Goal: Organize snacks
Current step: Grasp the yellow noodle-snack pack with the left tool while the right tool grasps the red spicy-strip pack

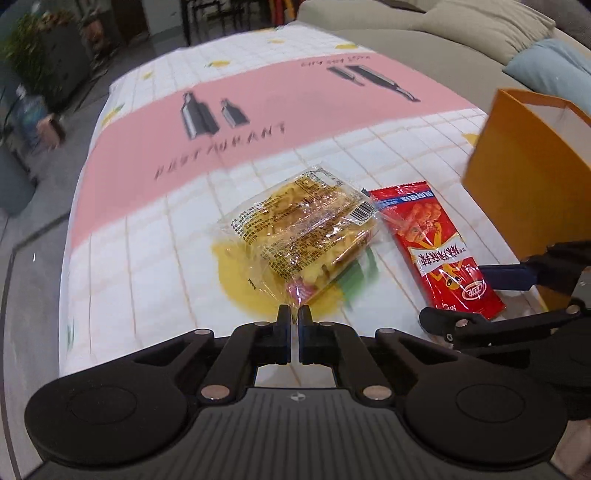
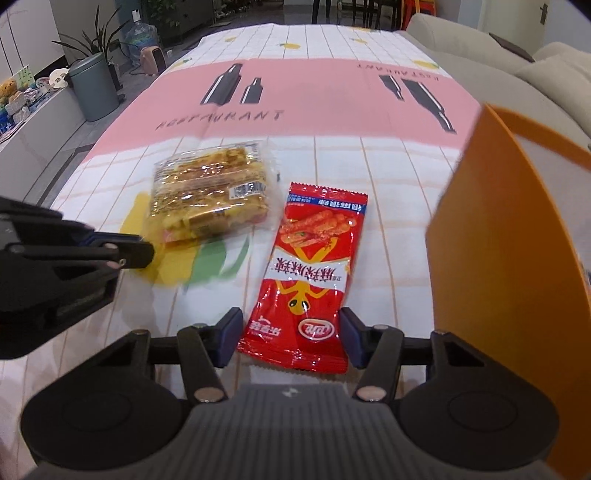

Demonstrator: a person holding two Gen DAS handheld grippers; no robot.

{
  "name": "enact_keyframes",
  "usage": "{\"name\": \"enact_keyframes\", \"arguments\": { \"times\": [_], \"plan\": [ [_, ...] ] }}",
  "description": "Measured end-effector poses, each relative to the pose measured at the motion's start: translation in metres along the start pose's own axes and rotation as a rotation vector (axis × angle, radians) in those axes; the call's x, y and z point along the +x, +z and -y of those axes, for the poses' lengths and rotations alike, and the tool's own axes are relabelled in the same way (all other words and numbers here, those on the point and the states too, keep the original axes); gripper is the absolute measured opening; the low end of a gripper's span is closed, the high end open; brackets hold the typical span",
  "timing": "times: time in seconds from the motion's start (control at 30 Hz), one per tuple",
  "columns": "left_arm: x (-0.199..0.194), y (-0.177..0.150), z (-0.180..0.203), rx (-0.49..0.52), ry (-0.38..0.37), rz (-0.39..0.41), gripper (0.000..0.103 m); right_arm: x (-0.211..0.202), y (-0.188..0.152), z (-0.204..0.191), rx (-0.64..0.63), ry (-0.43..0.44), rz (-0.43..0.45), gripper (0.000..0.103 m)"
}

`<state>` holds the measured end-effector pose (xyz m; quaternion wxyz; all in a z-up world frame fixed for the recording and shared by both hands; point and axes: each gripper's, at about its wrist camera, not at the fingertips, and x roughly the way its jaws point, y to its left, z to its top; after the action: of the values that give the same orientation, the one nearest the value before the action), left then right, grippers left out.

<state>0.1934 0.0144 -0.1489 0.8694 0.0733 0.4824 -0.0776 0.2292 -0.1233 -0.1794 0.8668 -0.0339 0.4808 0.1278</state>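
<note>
A clear-wrapped packet of yellow biscuits (image 1: pixel 303 232) lies on the tablecloth. My left gripper (image 1: pixel 294 314) is shut on the near seam of its wrapper. In the right wrist view the same packet (image 2: pixel 210 195) sits at centre left, with the left gripper (image 2: pixel 142 254) at its near corner. To its right, a red snack packet (image 2: pixel 310 266) lies flat. My right gripper (image 2: pixel 291 332) straddles the red packet's near end, one finger close beside each edge; the packet shows no buckling. The left wrist view shows the red packet (image 1: pixel 436 251) and the right gripper (image 1: pixel 476 295) at the right.
An orange paper bag (image 2: pixel 509 258) stands upright close on the right, its open top showing a white inside (image 1: pixel 554 114). The cloth (image 2: pixel 314 96) is white with a pink band. A sofa (image 1: pixel 461 33) lies beyond the table, a bin and plants (image 2: pixel 92 88) on the floor at left.
</note>
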Motion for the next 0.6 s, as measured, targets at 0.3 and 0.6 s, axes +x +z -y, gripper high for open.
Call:
{"name": "enact_keyframes", "arguments": {
  "times": [0.3, 0.6],
  "plan": [
    [-0.05, -0.059, 0.02, -0.183, -0.021, -0.153, 0.003, -0.046, -0.061, -0.006, -0.053, 0.034, -0.069, 0.054],
    [-0.08, -0.106, 0.038, -0.244, -0.082, -0.242, 0.002, -0.078, -0.1, -0.008, -0.041, 0.105, -0.133, 0.054]
  ]
}}
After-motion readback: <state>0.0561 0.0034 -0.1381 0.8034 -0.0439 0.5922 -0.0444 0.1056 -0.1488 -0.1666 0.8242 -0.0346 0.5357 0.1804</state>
